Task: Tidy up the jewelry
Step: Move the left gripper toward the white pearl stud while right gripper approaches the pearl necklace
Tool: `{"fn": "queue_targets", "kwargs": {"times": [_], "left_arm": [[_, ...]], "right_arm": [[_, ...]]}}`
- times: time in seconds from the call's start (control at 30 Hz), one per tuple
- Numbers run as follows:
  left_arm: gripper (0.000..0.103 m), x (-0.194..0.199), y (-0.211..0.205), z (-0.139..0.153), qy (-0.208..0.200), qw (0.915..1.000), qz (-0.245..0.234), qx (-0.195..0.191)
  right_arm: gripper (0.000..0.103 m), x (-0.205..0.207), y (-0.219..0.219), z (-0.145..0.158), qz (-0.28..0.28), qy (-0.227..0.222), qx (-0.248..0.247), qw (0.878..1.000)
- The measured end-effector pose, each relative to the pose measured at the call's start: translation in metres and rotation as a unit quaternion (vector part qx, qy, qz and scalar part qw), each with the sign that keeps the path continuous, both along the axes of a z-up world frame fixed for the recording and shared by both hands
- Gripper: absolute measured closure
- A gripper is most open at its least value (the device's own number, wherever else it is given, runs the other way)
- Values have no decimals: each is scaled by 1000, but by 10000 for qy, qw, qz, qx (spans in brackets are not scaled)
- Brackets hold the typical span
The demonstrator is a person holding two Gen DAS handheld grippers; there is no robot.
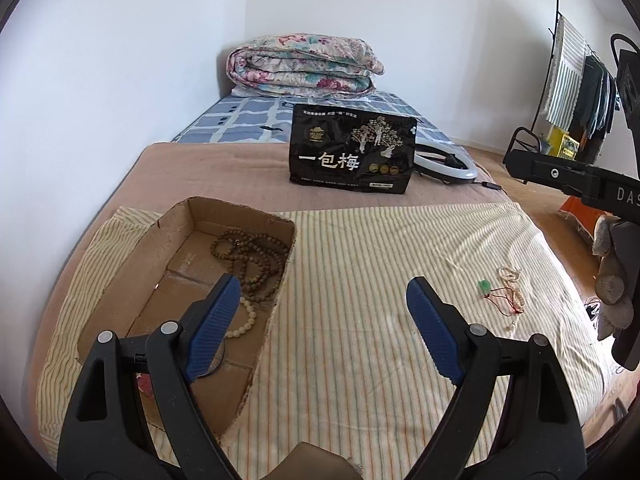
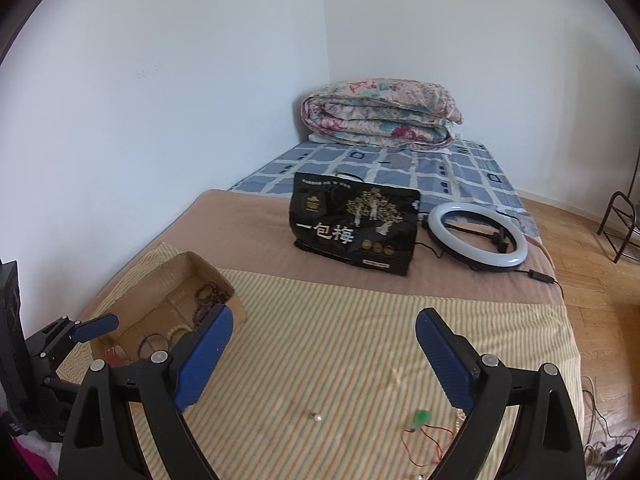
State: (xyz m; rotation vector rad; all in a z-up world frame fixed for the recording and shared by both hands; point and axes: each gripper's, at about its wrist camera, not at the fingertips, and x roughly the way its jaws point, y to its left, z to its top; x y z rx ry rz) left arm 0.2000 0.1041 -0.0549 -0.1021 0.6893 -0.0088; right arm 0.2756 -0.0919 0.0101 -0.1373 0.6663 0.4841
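An open cardboard box point(image 1: 240, 210) lies at the left on the striped cloth point(image 1: 380, 248). Inside it are a brown bead strand point(image 1: 252, 256) and a cream bead bracelet point(image 1: 246, 316). My left gripper point(image 1: 323, 284) hangs open beside the box's right wall, with nothing between its fingers. To the right on the cloth lie a green pendant on a red cord point(image 1: 485, 286) and a pearl strand point(image 1: 512, 280). My right gripper point(image 2: 325, 316) is open and empty above the cloth. The green pendant point(image 2: 421, 417) and a single pearl point(image 2: 317, 417) lie just below it.
A black snack bag point(image 1: 352, 150) stands behind the cloth with a ring light point(image 2: 476, 236) beside it. A folded floral quilt point(image 1: 304, 66) lies at the far end of the bed. The wall runs along the left; a clothes rack point(image 1: 580, 92) and wooden floor are to the right.
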Motion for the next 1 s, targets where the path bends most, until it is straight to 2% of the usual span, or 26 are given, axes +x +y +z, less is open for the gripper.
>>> {"fn": "queue_targets", "kwargs": {"times": [0.2,0.4,0.63,0.8,0.9,1.0], "left_arm": [[16,8,-30,-5,84,9997,-210,-3],[16,15,-56,-7,89,9993,-375,33],[16,26,-75,-21,308,9983,-485,-39],[16,34,-88,-34,478,9972,-570,12],[16,41,-94,-47,709,9945,-762,-69],[16,45,-100,-58,877,9921,-899,-38]], "right_arm": [[6,0,-52,-5,-422,36,-103,9990],[5,5,-99,-22,-796,254,-164,9964],[5,15,-134,-54,-1078,711,-215,9914],[5,31,-159,-79,-1424,1208,32,9824],[12,41,-171,-97,-1584,1570,223,9746],[32,53,-178,-118,-1664,1985,320,9653]]}}
